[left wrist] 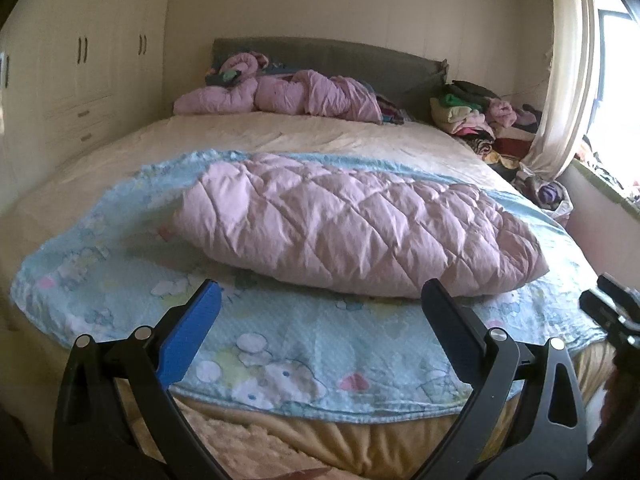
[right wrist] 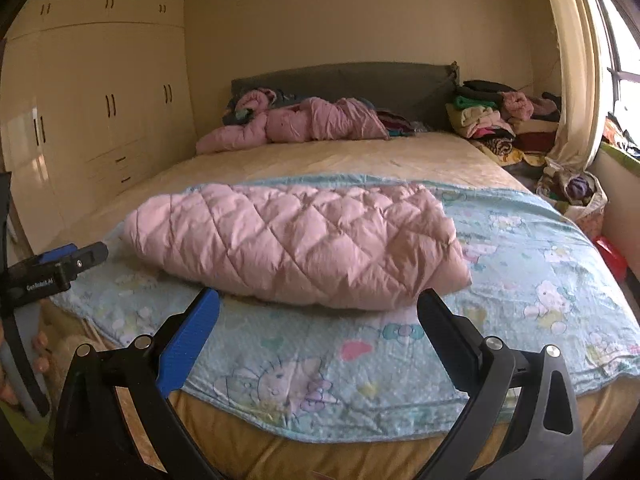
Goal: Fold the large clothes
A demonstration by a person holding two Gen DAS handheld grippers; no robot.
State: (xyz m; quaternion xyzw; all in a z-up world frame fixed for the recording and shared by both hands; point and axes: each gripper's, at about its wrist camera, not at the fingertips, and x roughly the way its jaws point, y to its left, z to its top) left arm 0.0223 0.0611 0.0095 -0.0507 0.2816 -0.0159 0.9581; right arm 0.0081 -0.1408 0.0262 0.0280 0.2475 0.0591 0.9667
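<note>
A pink quilted garment (left wrist: 352, 228) lies folded into a long bundle on a light blue cartoon-print blanket (left wrist: 304, 344) at the foot of the bed; it also shows in the right wrist view (right wrist: 296, 244), on the blanket (right wrist: 532, 272). My left gripper (left wrist: 320, 296) is open and empty, held above the blanket's front edge, short of the bundle. My right gripper (right wrist: 318, 302) is open and empty, just short of the bundle's near side. Each gripper shows at the edge of the other's view, the right one (left wrist: 612, 312) and the left one (right wrist: 60, 268).
A second pink quilted garment (left wrist: 288, 94) lies crumpled by the grey headboard (left wrist: 360, 60). Piles of clothes (left wrist: 476, 120) sit at the bed's right, near a curtain (left wrist: 564, 80) and window. A cream wardrobe (right wrist: 100, 100) lines the left wall. A bag of items (right wrist: 576, 192) stands right of the bed.
</note>
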